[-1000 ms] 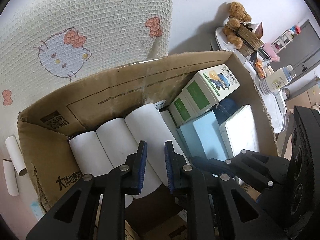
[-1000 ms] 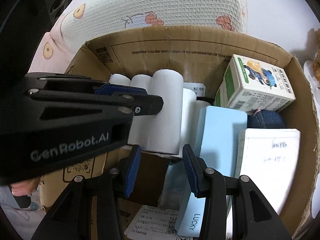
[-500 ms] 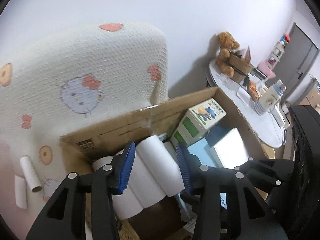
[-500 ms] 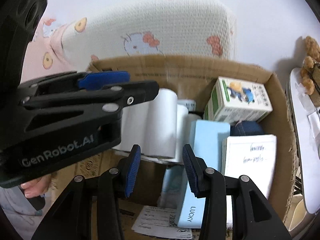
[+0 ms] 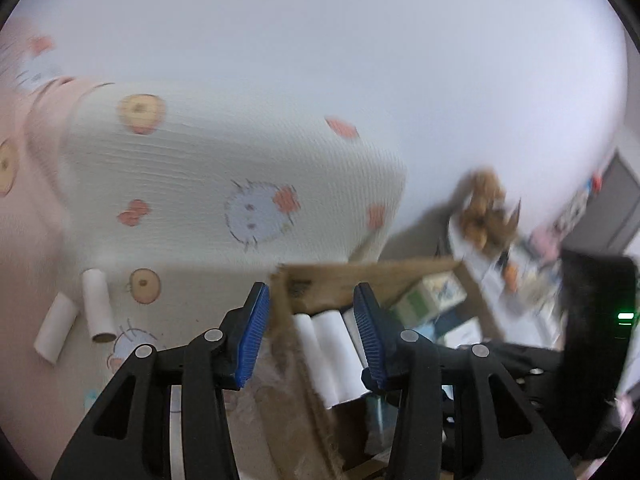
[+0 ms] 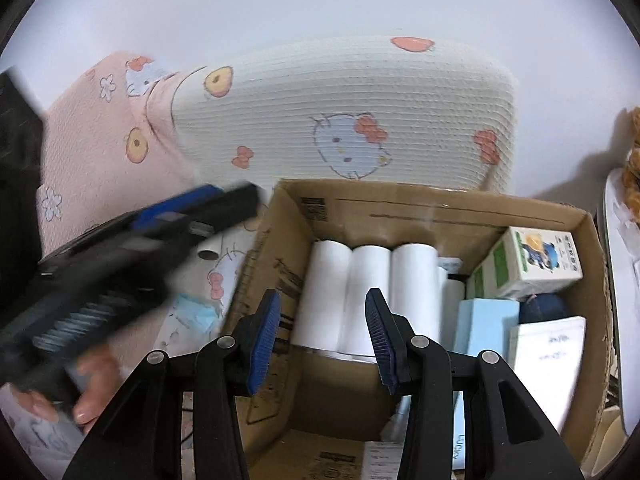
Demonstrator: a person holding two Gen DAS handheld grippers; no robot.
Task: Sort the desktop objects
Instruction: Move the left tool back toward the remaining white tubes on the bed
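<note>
The biggest thing in front of me is the cushion (image 6: 344,120), the cream one with the cat faces, propped against the wall behind everything; it backs the box (image 6: 440,208), I judge so the box has something to lean on. The box sits open-topped on the patterned sheet (image 5: 48,264) because it is where the sorted things go, and it is already well filled: three white rolls (image 6: 368,296) lie side by side along its left half, packed touching one another so they cannot wander, and on the right a green-and-white carton (image 6: 536,264) leans on the far wall above a pale blue pack (image 6: 484,324), a dark blue thing I cannot identify, and a white booklet (image 6: 548,356). What is left to sort, as I read it, are the two tubes (image 5: 76,316) lying loose on the sheet well to the left of the box, one near the other, outside any container. My left claw (image 5: 308,336) is raised above the box's near left corner and pointed toward that side, jaws spread wide with nothing between the pads, which suits going for a tube next; its view is smeared, so finer detail there is lost. My right claw (image 6: 324,336) hangs over the near edge of the box, in line with the rolls, also wide open and empty, holding nothing while it waits over the bin.
</note>
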